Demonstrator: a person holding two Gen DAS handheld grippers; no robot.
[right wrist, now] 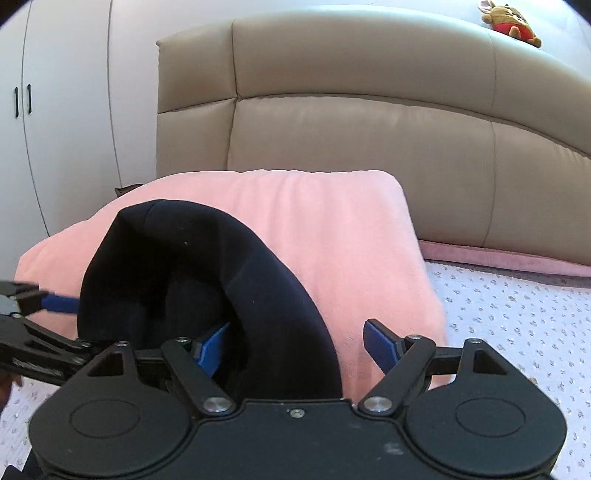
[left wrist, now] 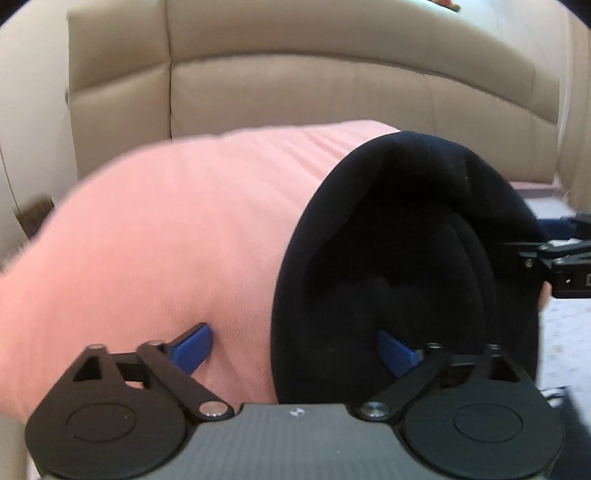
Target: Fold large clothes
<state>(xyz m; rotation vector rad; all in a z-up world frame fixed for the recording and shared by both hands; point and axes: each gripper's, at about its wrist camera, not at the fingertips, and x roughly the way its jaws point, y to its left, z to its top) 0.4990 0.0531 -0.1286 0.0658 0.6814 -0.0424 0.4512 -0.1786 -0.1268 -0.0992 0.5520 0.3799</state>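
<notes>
The left gripper (left wrist: 293, 350) is standing wide open, its blue fingers (left wrist: 192, 349) apart and pressing on nothing: one is lying against the pink pillow (left wrist: 166, 229), the other is partly hidden by the folded dark garment (left wrist: 399, 258). The right gripper (right wrist: 295, 349) is also standing open, with the near edge of the garment (right wrist: 207, 280) between its fingers (right wrist: 380, 345), but the pads are not closing on it. The garment is lying as a thick, rounded bundle on the pillow, at the pillow's edge nearest the cameras; its long axis is running from the grippers toward the beige headboard (right wrist: 369, 122), and its curved folded edge is facing up and away. The pillow is resting at the head of the bed, against the headboard. In the right wrist view, the flowered bed sheet (right wrist: 517, 317) is lying open and flat beside the pillow, giving free room, while a white wardrobe (right wrist: 55, 110) is standing past the opposite side. A small plush toy (right wrist: 511, 22) is sitting on the headboard's top edge.
</notes>
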